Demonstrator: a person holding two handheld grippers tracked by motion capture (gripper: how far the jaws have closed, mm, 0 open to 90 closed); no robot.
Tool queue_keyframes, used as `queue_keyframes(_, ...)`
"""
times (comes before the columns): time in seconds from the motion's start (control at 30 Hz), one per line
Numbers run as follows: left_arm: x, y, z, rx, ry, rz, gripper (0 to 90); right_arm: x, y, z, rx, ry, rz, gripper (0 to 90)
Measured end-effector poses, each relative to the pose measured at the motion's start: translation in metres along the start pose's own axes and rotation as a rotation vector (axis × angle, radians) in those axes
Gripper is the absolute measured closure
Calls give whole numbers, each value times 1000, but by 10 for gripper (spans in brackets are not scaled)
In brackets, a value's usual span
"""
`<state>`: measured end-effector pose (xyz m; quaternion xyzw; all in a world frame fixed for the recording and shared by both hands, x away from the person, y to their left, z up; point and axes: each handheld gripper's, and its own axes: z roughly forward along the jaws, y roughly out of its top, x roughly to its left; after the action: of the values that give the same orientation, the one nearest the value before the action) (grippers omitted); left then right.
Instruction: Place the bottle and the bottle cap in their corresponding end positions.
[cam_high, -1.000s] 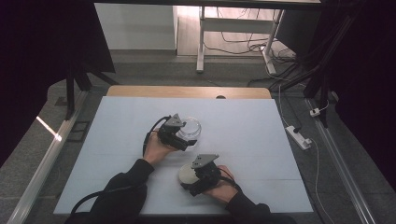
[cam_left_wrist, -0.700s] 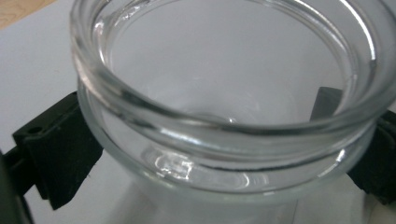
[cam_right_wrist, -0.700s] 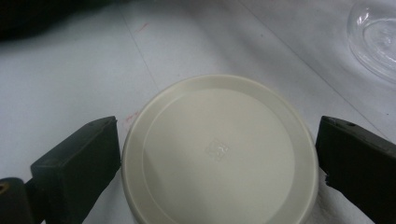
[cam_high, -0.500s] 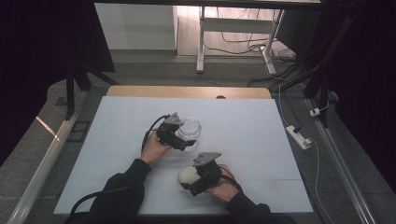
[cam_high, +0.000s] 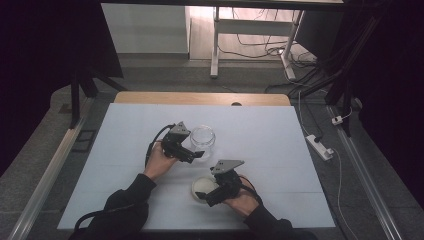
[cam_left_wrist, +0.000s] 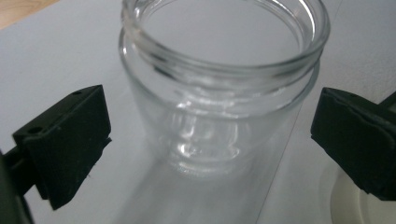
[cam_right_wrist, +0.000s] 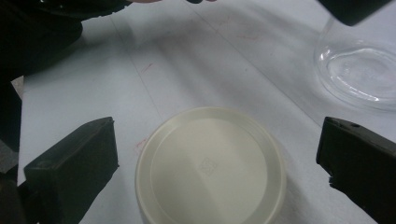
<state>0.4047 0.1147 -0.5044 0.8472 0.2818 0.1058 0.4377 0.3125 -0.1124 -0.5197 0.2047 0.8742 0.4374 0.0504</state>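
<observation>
Jar (cam_left_wrist: 219, 88) w/ no lid sits btw our left gripper (cam_left_wrist: 210, 140) jaws, wide apart; right gripper (cam_right_wrist: 210, 163) also wide, straddling cream lid (cam_right_wrist: 210, 168)

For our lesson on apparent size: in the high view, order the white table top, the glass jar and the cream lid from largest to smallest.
1. White table top, by far the largest.
2. Glass jar and cream lid: these look about alike, and the right gripper covers part of the lid, so I leave them unranked.
</observation>
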Motion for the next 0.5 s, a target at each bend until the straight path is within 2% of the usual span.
queue_keyframes(0.2, -4, -5, -14, -12, -8, -14, 0, -2, 1, -7, -17, -17, -1, 0)
queue_keyframes(0.5, -17, -9, -31, -9, -4, -6, 0, -4, 1, -19, -52, -40, 20, 0)
